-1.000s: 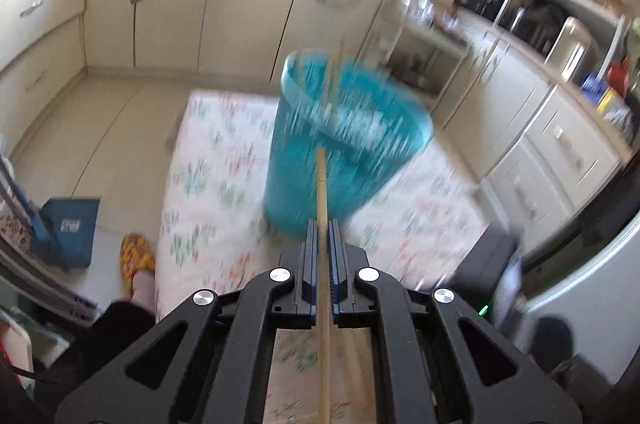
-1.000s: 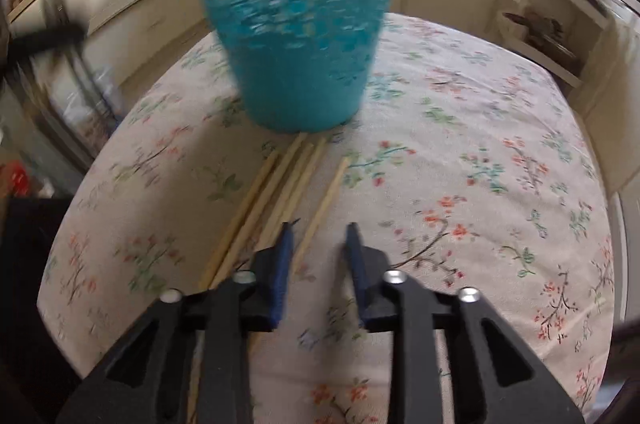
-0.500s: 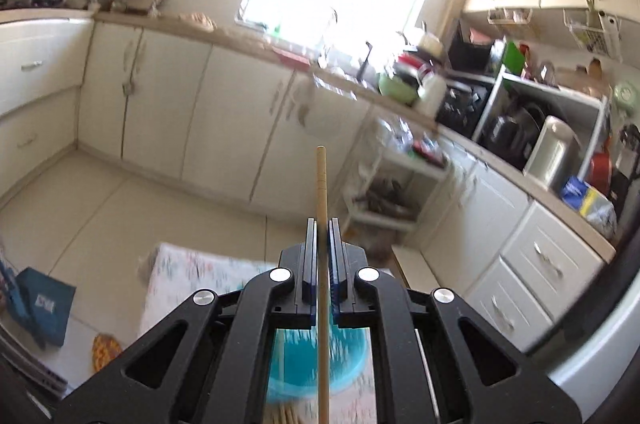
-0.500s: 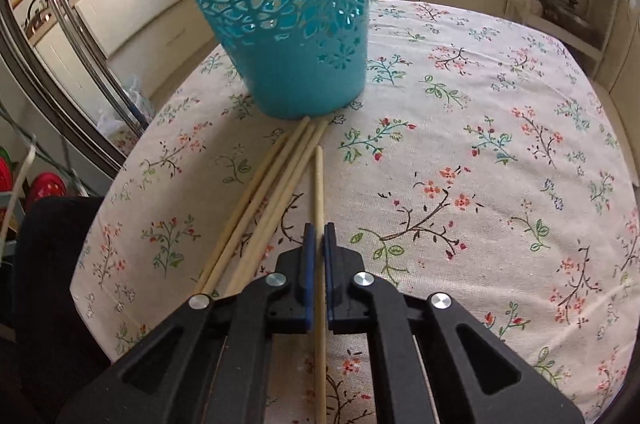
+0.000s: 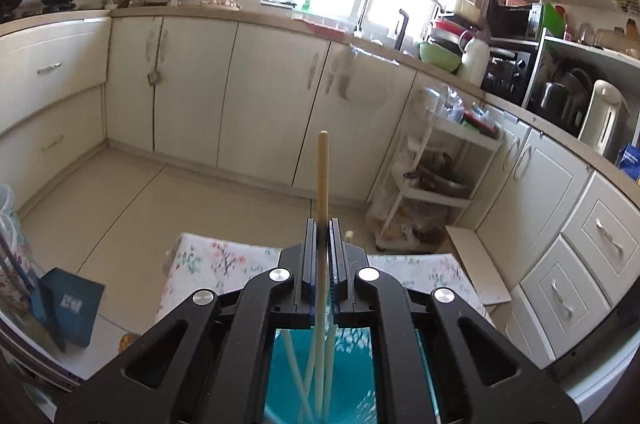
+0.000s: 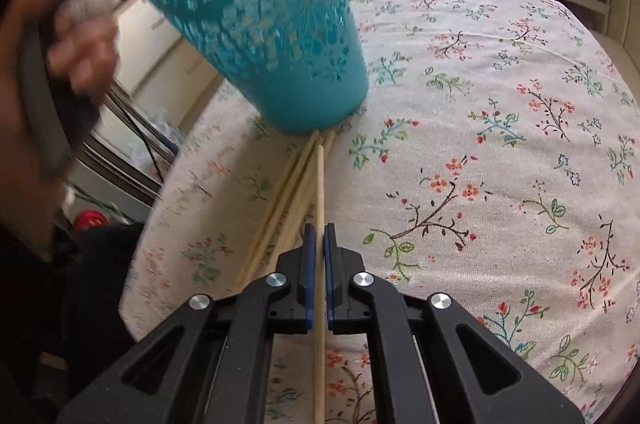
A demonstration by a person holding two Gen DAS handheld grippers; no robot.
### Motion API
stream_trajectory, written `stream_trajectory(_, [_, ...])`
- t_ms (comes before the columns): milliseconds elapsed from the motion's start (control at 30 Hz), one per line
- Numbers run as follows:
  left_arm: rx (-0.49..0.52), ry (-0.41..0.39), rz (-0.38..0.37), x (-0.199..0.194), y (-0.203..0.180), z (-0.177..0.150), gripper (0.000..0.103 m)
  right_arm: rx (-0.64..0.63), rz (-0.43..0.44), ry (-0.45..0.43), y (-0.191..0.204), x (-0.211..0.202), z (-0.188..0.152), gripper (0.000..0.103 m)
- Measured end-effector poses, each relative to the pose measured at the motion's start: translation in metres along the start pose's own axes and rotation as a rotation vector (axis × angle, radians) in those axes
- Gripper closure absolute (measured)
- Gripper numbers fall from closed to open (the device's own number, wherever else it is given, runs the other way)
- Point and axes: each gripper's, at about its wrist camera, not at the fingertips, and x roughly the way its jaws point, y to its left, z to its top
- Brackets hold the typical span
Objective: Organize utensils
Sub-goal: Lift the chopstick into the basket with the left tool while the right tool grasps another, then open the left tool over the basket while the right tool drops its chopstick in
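My left gripper (image 5: 322,224) is shut on a wooden chopstick (image 5: 322,175) that sticks out ahead over the kitchen floor. Below its jaws I look down into the teal perforated basket (image 5: 288,376), where a few chopsticks (image 5: 298,380) stand. In the right wrist view the same teal basket (image 6: 264,39) stands on the floral tablecloth (image 6: 500,127). My right gripper (image 6: 316,230) is shut on another chopstick (image 6: 319,183) whose far end points at the basket's foot. More chopsticks (image 6: 280,207) lie bundled to its left on the cloth.
A hand (image 6: 76,35) holding the other gripper shows blurred at upper left in the right wrist view. Cream cabinets (image 5: 260,95), a white rack (image 5: 436,179) and a blue box (image 5: 68,304) on the floor surround the table (image 5: 224,256).
My left gripper rose with its chopstick, tilting up from the basket's side to above its mouth. My right gripper shut on a chopstick on the cloth and rolled slightly.
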Motion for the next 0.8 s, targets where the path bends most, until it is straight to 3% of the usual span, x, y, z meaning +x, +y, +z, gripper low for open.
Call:
stream_trajectory(233, [0.027,0.044,0.000,-0.020,0.009,-0.016,0.093,0.127,0.093,-0.060,-0.014,-0.026,-0.002,0.098])
stream_trajectory(433, [0.019,0.049,0.018,-0.053,0.027,-0.035,0.068,0.180,0.175,-0.211,-0.014,-0.072,0.006,0.098])
stream_trajectory(533, [0.021,0.069,0.026,-0.064,0.034,-0.047,0.060,0.165,0.217,-0.316,-0.002,-0.101,0.026,0.098])
stream_trajectory(700, [-0.005,0.133,0.026,-0.072,0.045,-0.073,0.050,0.095,0.315,-0.556,0.040,-0.137,0.087,0.098])
stream_trajectory(800, [-0.019,0.186,0.021,-0.071,0.053,-0.094,0.048,0.045,0.284,-0.670,0.063,-0.130,0.124,0.098])
